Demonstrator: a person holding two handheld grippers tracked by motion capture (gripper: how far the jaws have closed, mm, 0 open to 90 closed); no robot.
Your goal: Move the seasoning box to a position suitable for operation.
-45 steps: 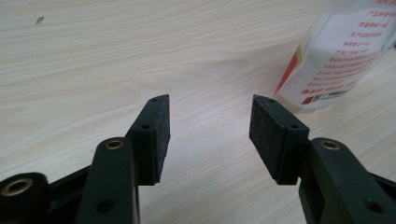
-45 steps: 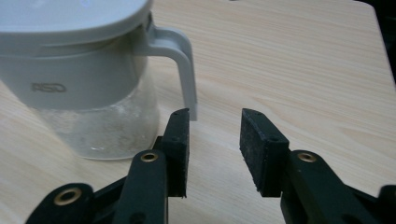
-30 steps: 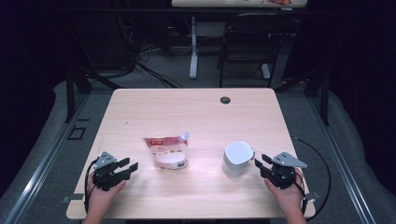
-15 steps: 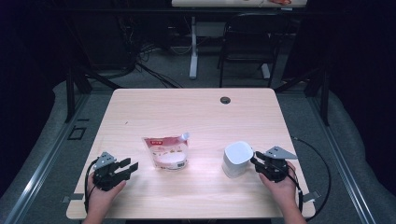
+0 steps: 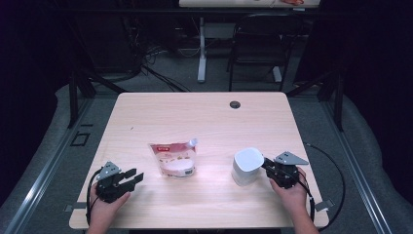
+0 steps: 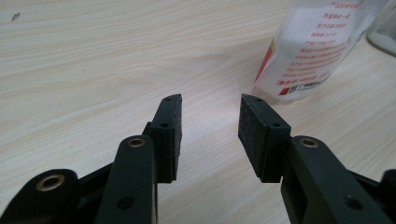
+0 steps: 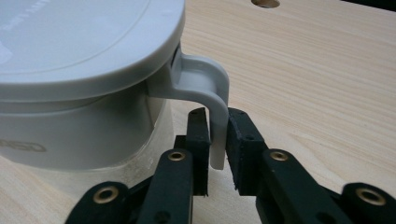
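Two grippers at the table's (image 5: 146,112) near edge: right gripper (image 7: 217,135) clamped on the white lidded container's (image 5: 247,165) latch tab (image 7: 212,100), seemingly to unlatch it; left gripper (image 6: 210,123) agape, empty beside the pouch (image 5: 173,158).

The high view looks forward and down from above the near edge of the wooden table (image 5: 204,117), taking in its whole top and the floor beyond. The left gripper view sits low and close over the table's near left part, facing the standing pouch (image 6: 322,46), which the high view shows mid-table. The right gripper view is very near the white lidded container (image 7: 84,70), by the table's near right edge.
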